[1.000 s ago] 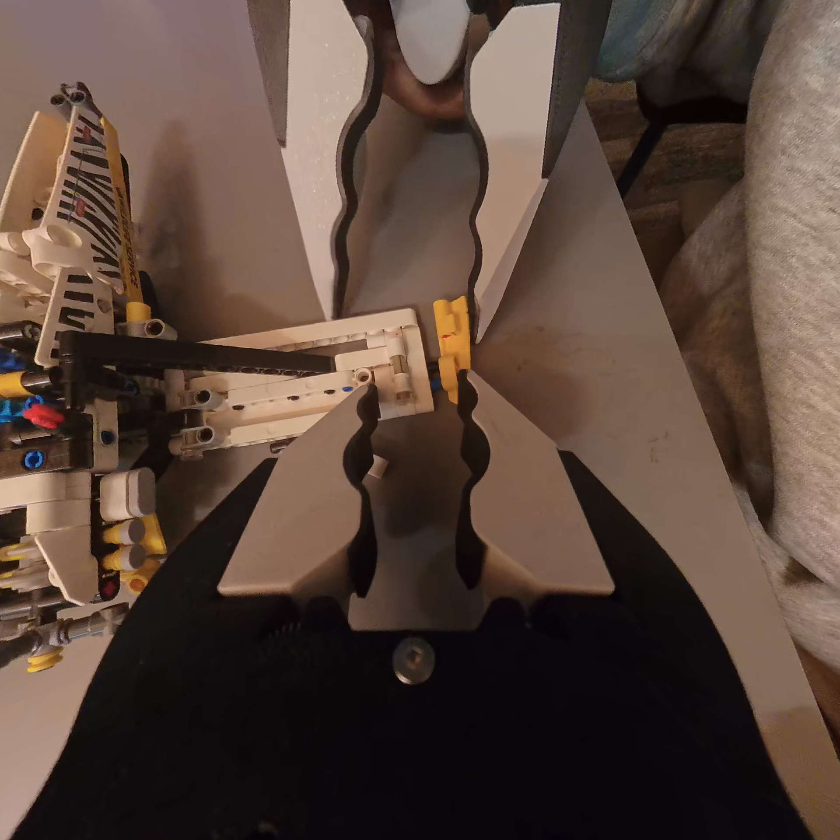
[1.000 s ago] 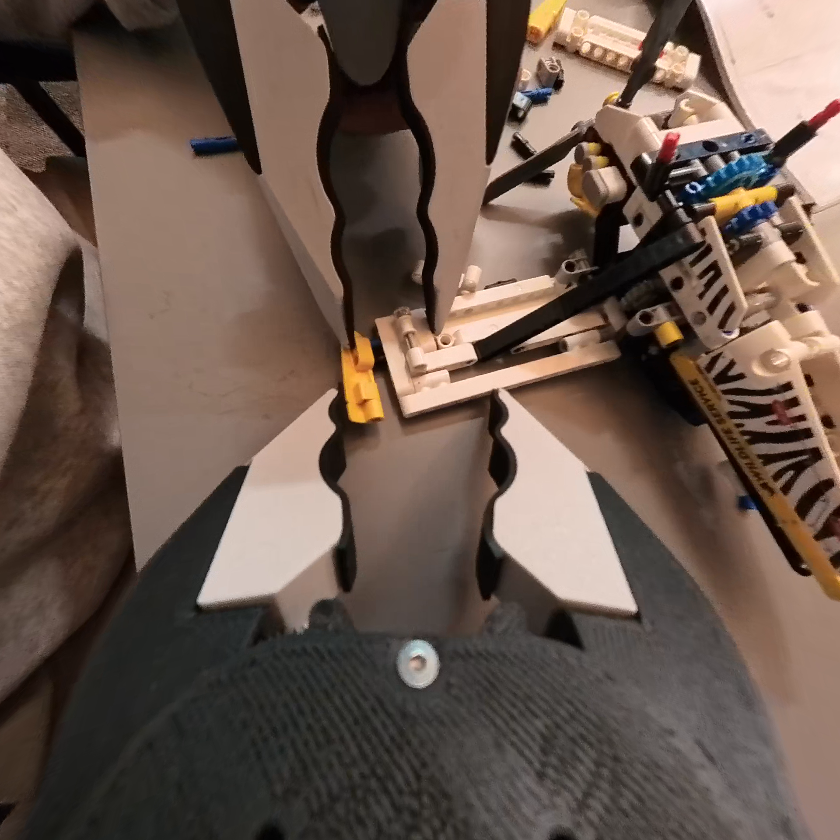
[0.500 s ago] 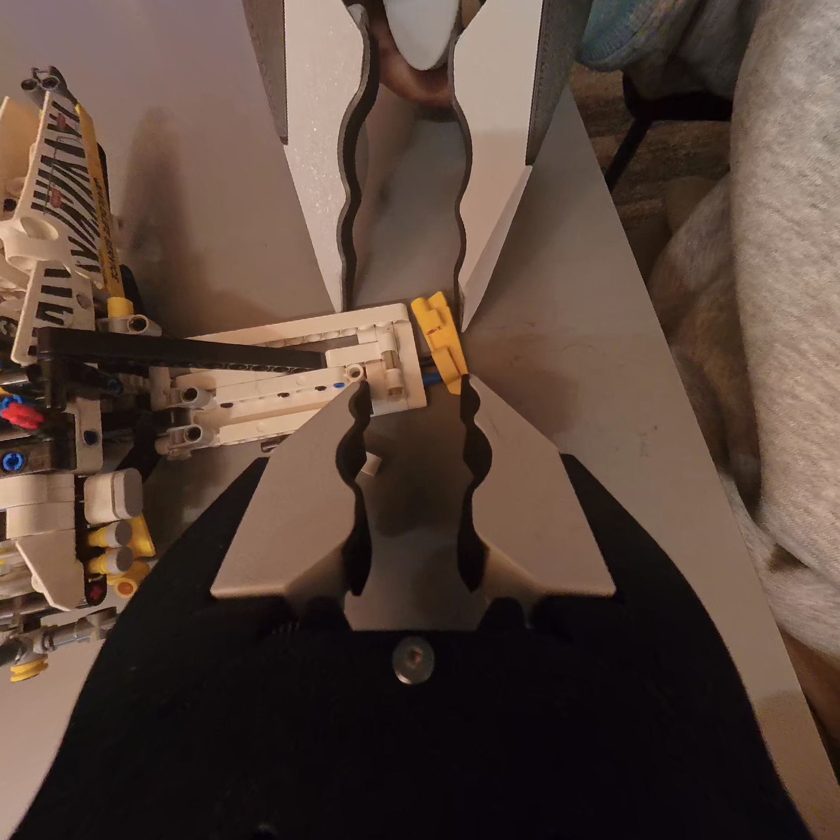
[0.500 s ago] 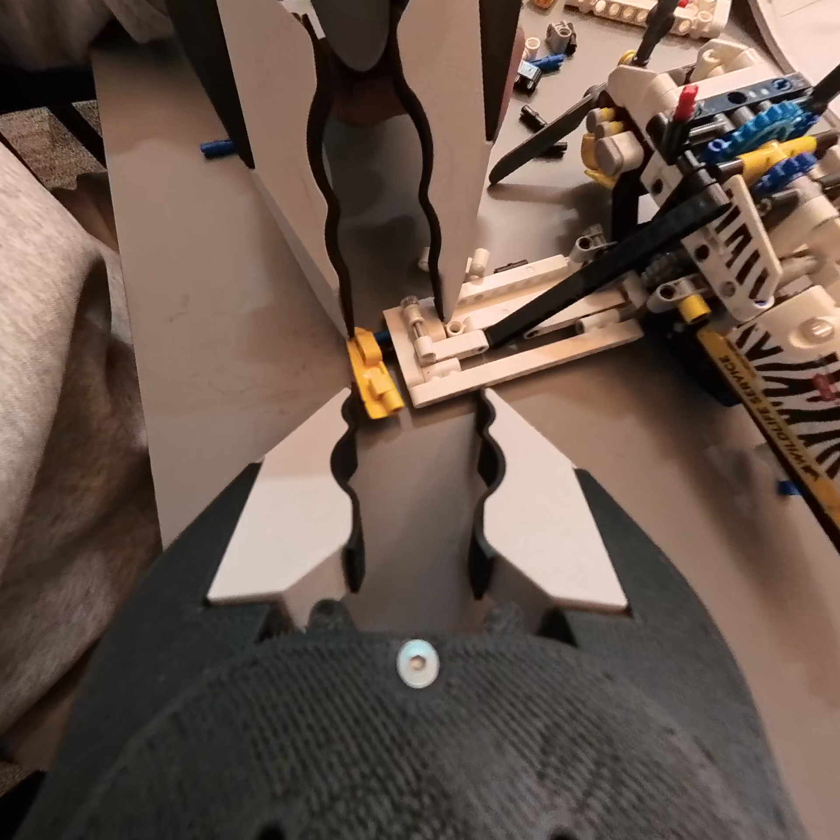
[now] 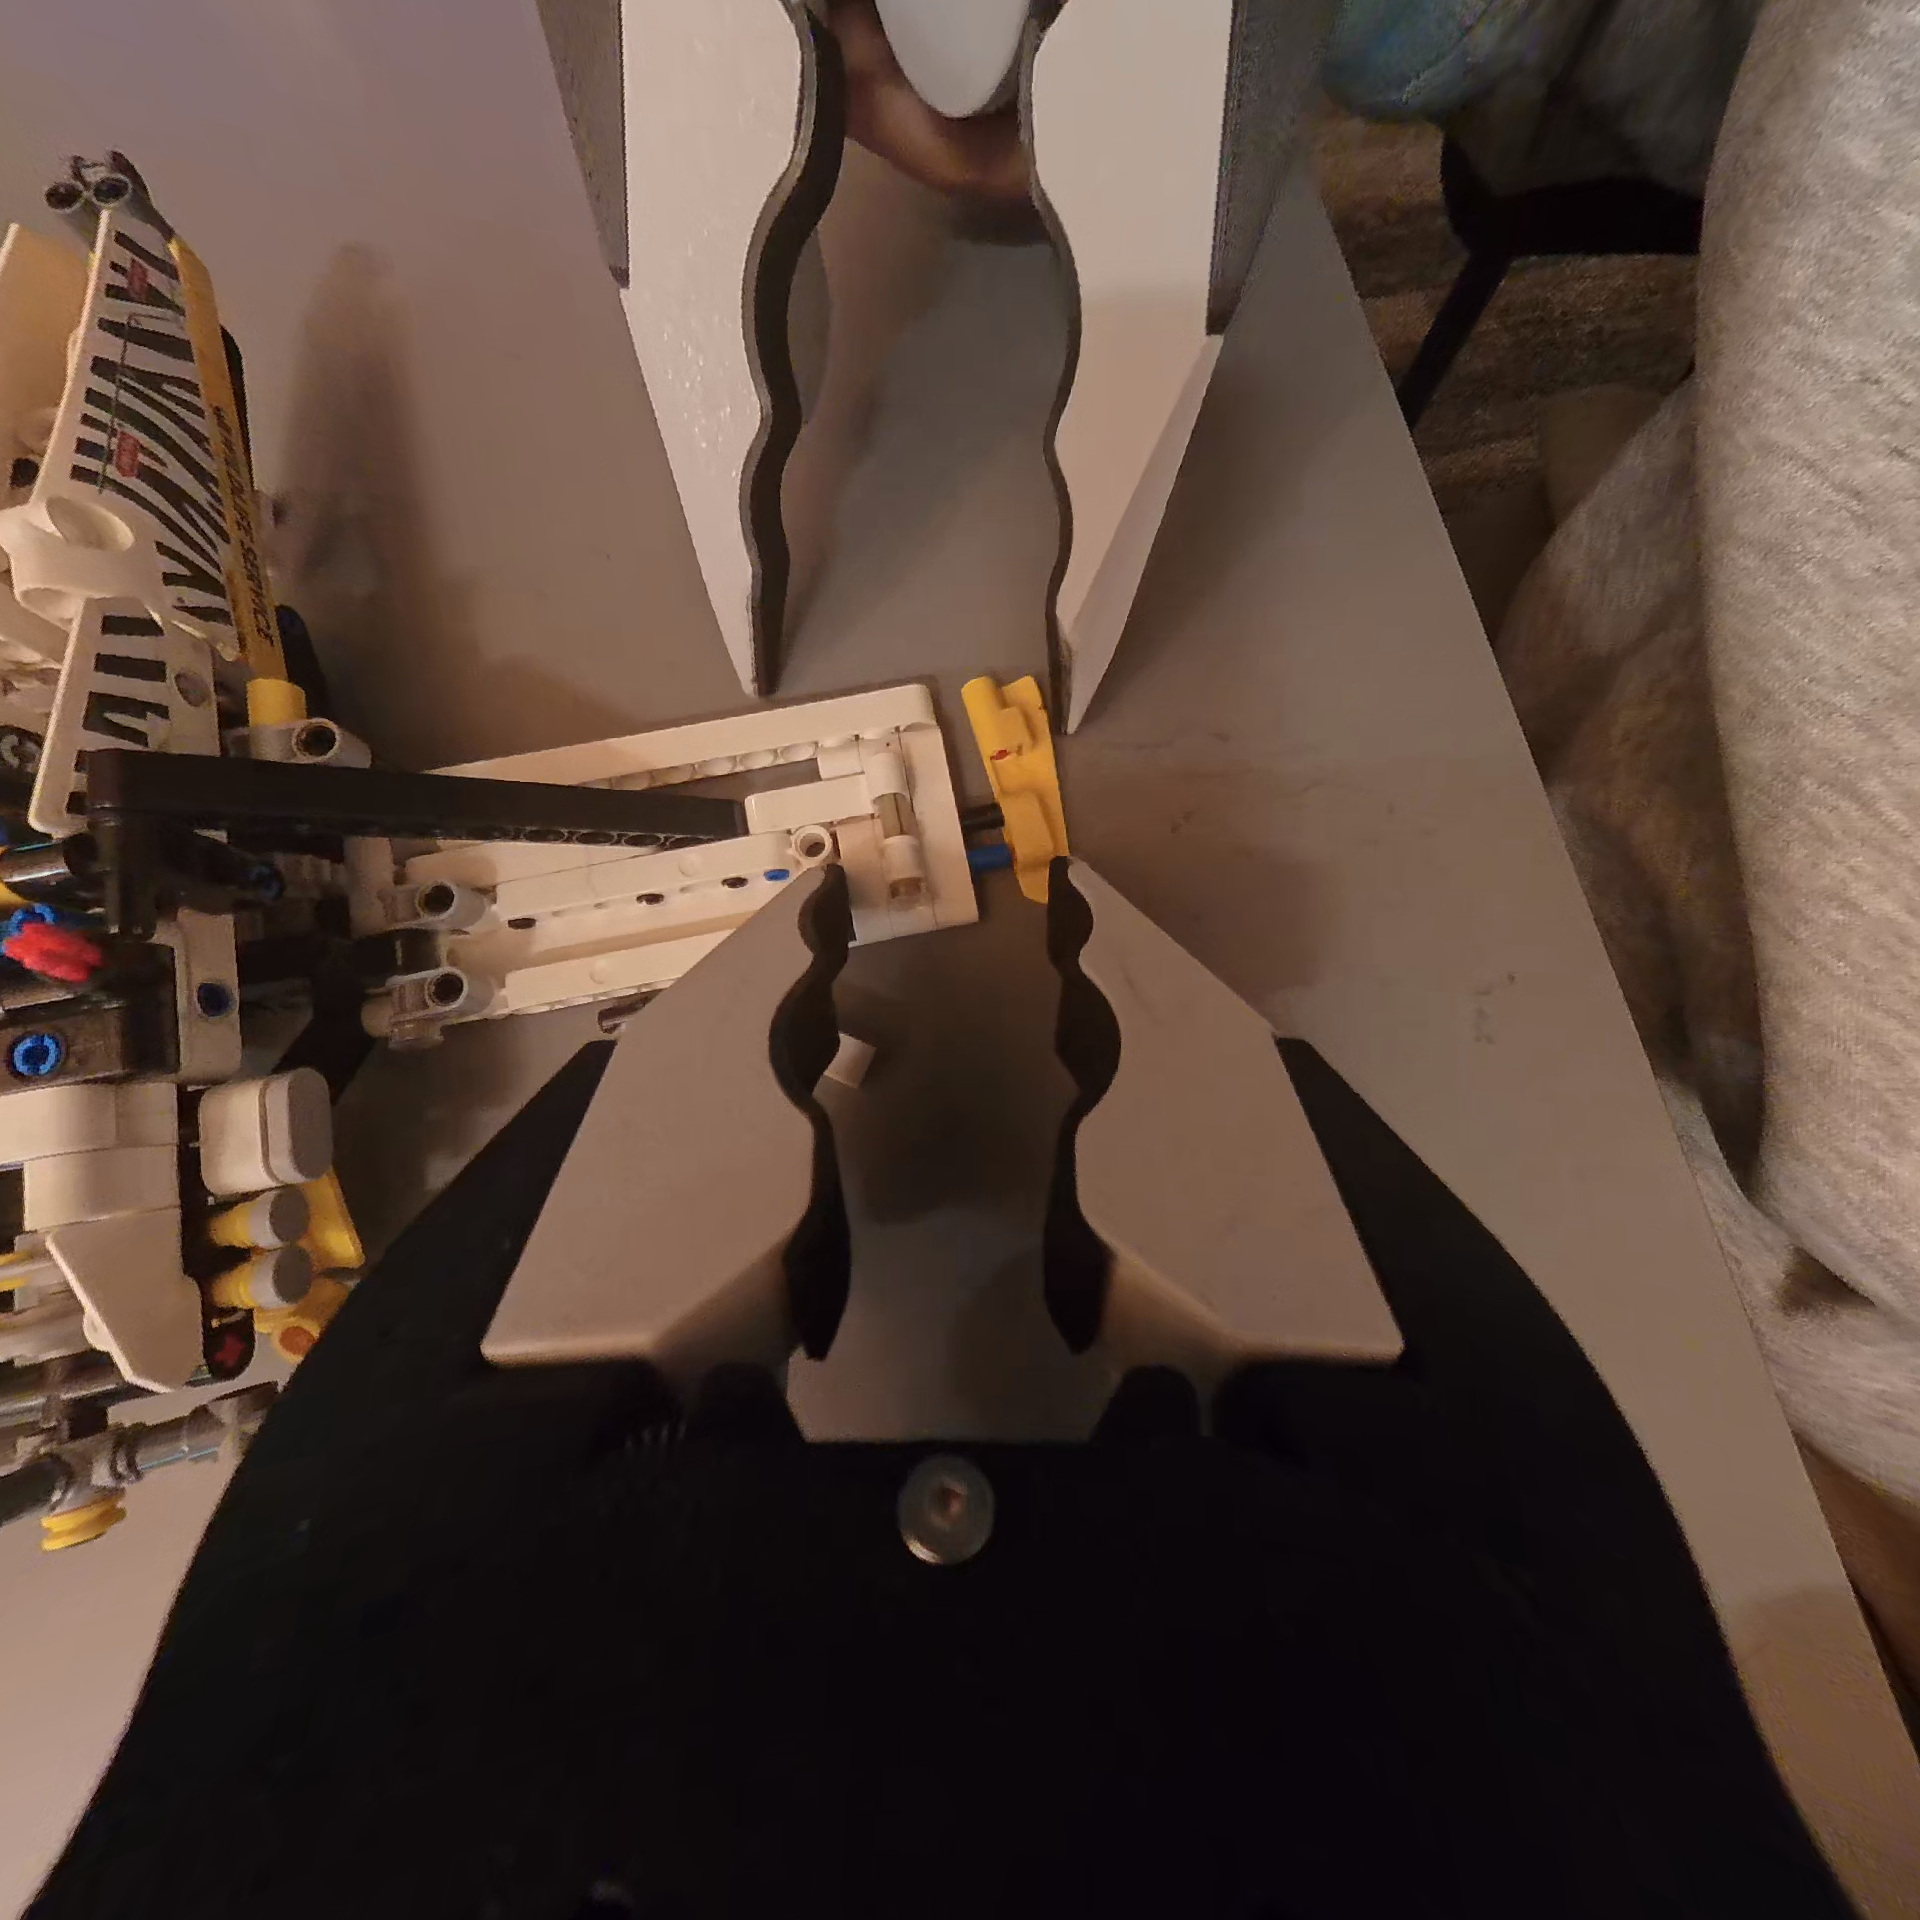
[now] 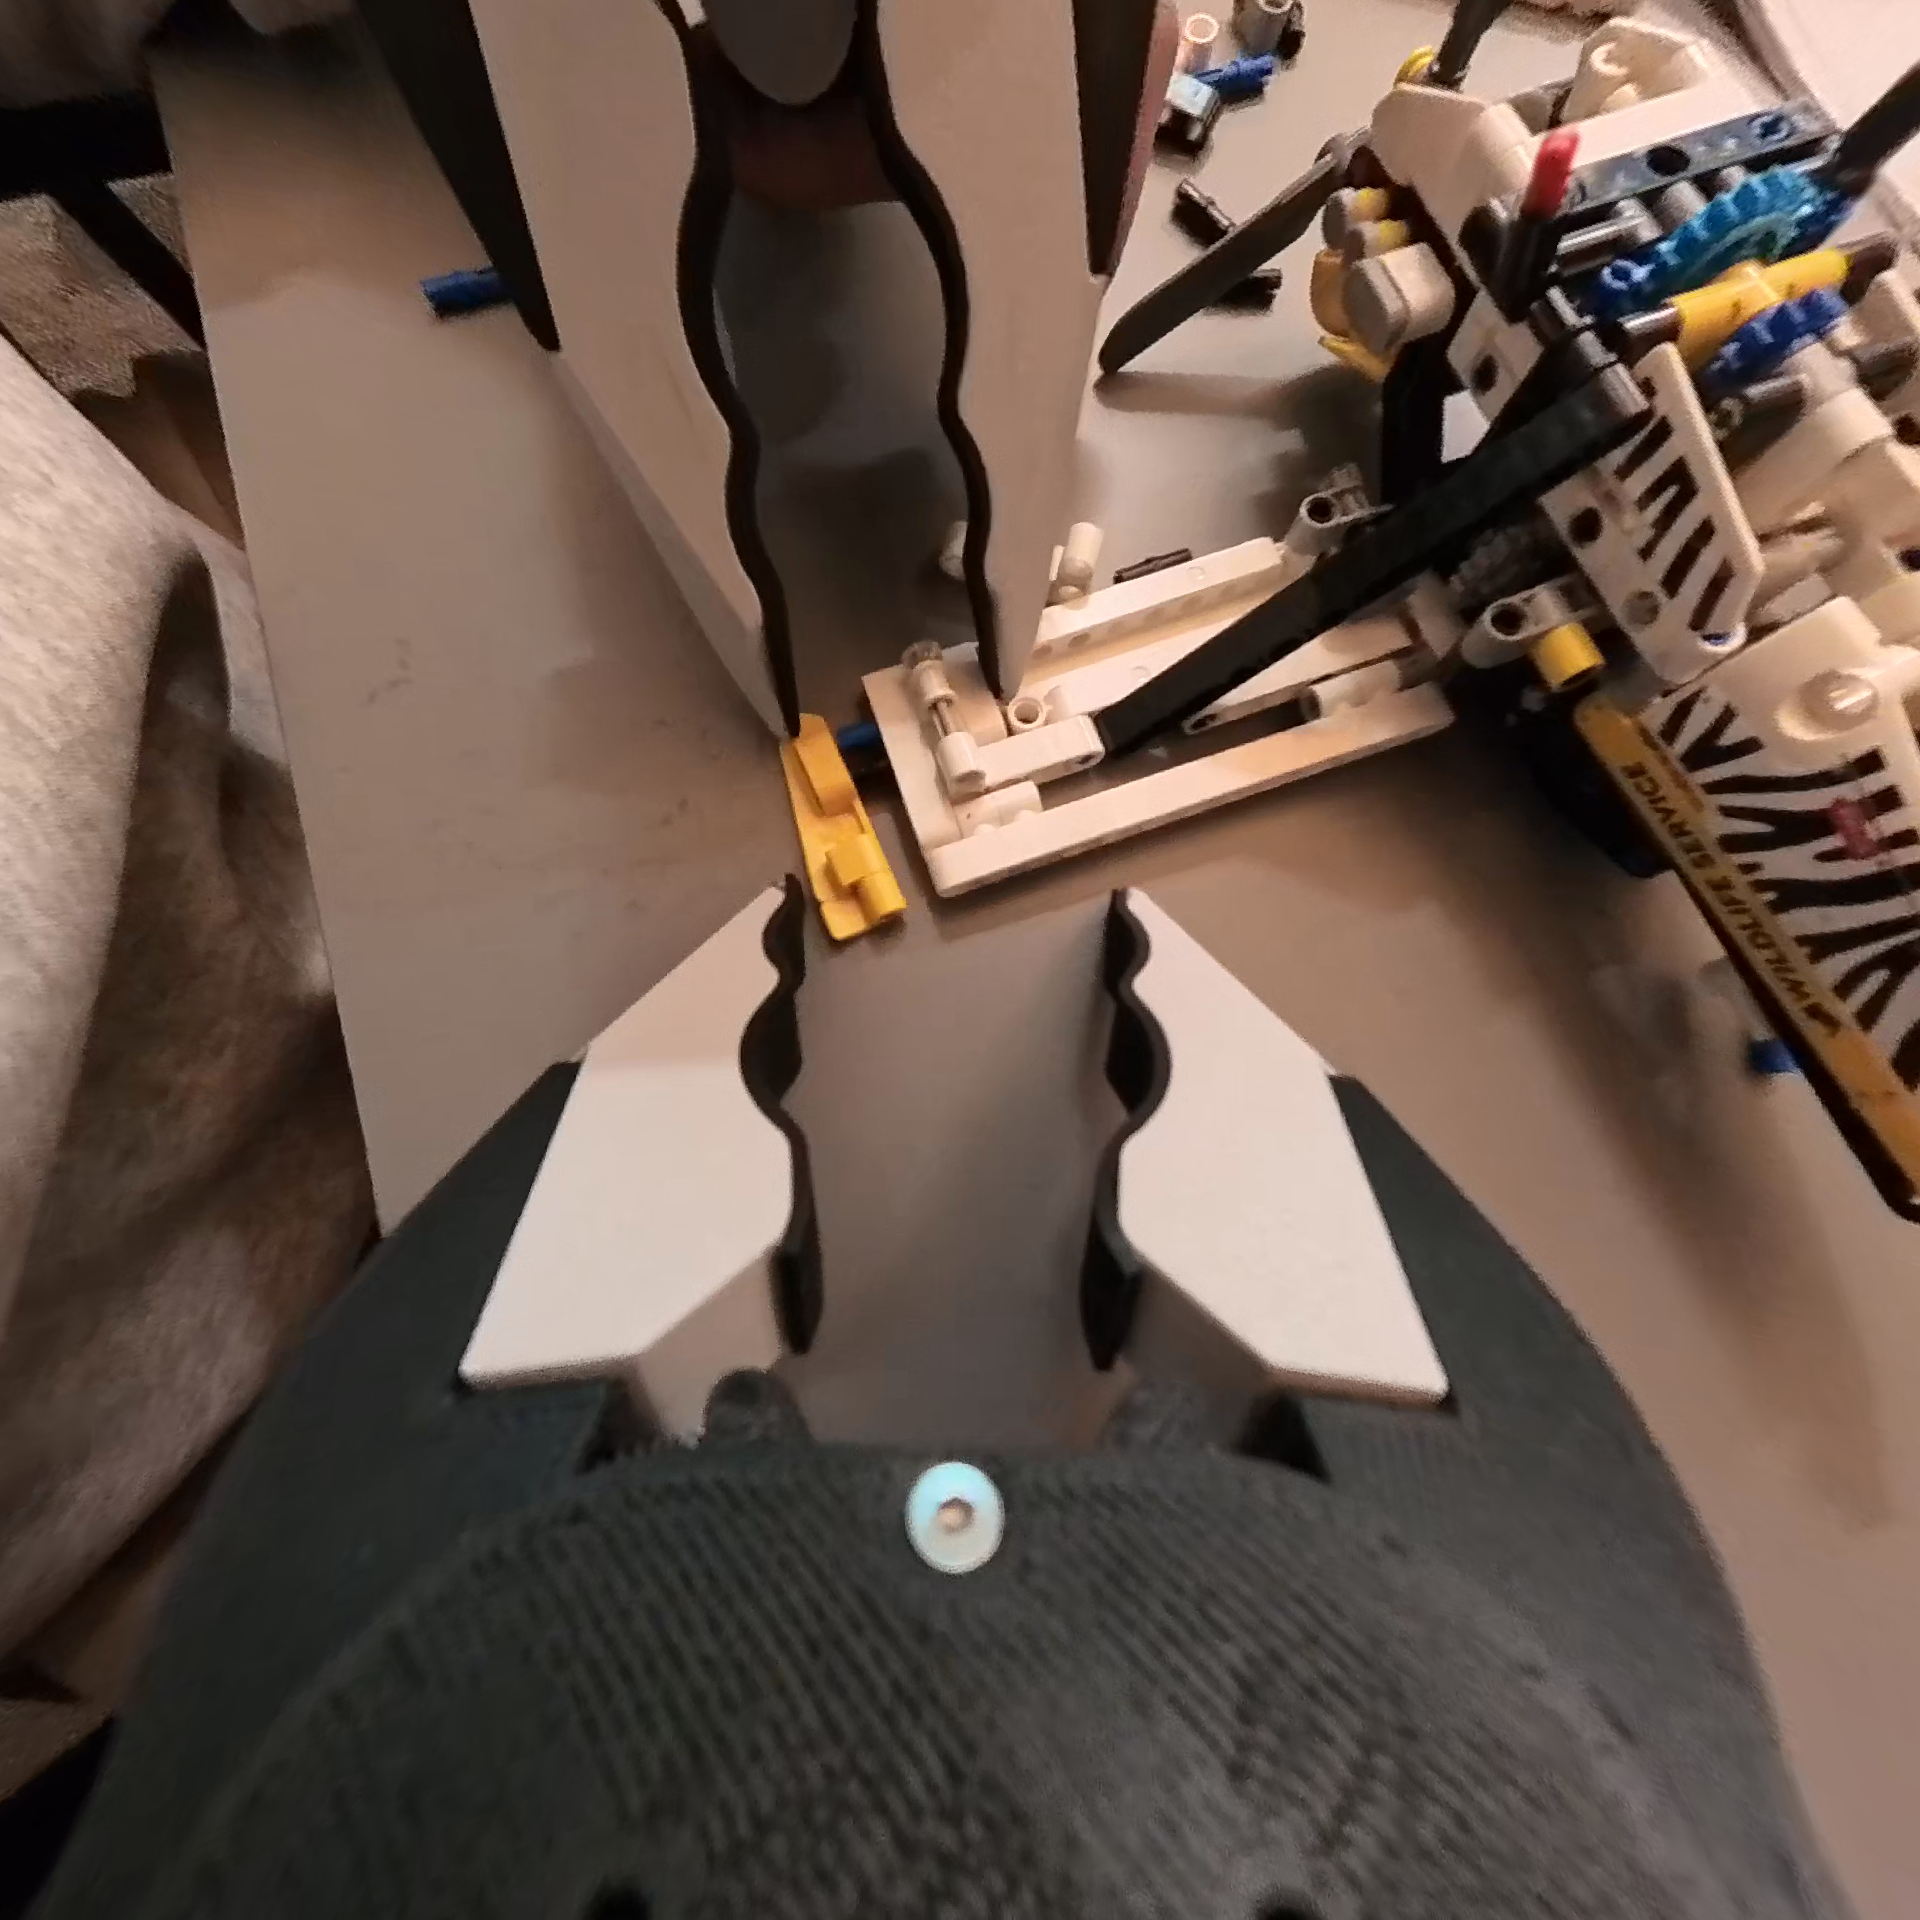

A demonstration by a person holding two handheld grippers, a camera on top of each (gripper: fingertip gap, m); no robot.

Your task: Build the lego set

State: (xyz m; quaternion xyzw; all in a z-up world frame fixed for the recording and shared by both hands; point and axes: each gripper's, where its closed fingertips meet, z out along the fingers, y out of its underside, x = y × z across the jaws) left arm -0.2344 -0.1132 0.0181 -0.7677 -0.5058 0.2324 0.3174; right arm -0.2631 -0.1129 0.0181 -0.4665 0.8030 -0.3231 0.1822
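The white, black and yellow Lego model (image 5: 156, 582) with zebra-striped panels lies on the grey table (image 5: 1299, 831); it also shows in the right wrist view (image 6: 1662, 540). Its white tail frame (image 5: 894, 727) (image 6: 1039, 821) ends between both grippers. A small yellow piece (image 5: 1013, 784) (image 6: 842, 842) sits at the frame's end on blue and black pins, with a small gap. My left gripper (image 5: 943, 871) (image 6: 888, 707) is open; one tip rests on the white beam, the other by the yellow piece. My right gripper (image 6: 954, 899) (image 5: 912, 696) is open, opposite it, astride the same end.
Loose small parts (image 6: 1216, 88) and a black blade (image 6: 1216, 281) lie behind the model. A blue pin (image 6: 457, 289) lies near the table's far left edge. A grey fabric mass (image 5: 1787, 727) lies just off the table edge beside the yellow piece.
The yellow piece tilted, then straightened, and now stands a little off the frame with the pins showing. Both grippers stay open around the frame's end.
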